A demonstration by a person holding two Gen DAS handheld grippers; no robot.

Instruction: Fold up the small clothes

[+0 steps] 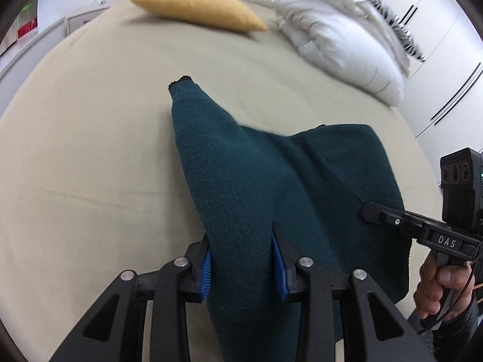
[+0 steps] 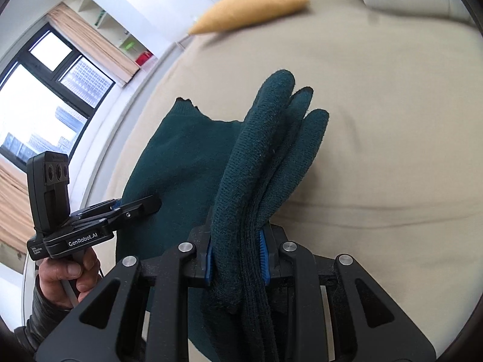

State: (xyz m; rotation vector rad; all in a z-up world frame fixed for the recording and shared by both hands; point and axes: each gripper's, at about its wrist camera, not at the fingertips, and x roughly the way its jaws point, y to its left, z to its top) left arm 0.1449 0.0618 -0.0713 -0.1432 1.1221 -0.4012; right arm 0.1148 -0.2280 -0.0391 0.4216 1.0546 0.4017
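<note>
My left gripper point(image 1: 241, 259) is pinched on a fold of a dark teal knit sweater point(image 1: 271, 181), the cloth filling the gap between its blue pads point(image 1: 206, 274). My right gripper point(image 2: 237, 256) is clamped on a thick bunch of the same sweater, several rounded folds standing up past its fingers. The sweater is lifted between the two tools above a beige bed sheet point(image 1: 90, 150), one sleeve with a ribbed cuff point(image 1: 181, 86) hanging out toward the headboard; whether it touches the sheet is hard to judge. Farther off lie a mustard cushion point(image 1: 196, 7) and a bunched white duvet point(image 1: 341, 42). A window point(image 2: 39, 90) shows at the left.
</note>
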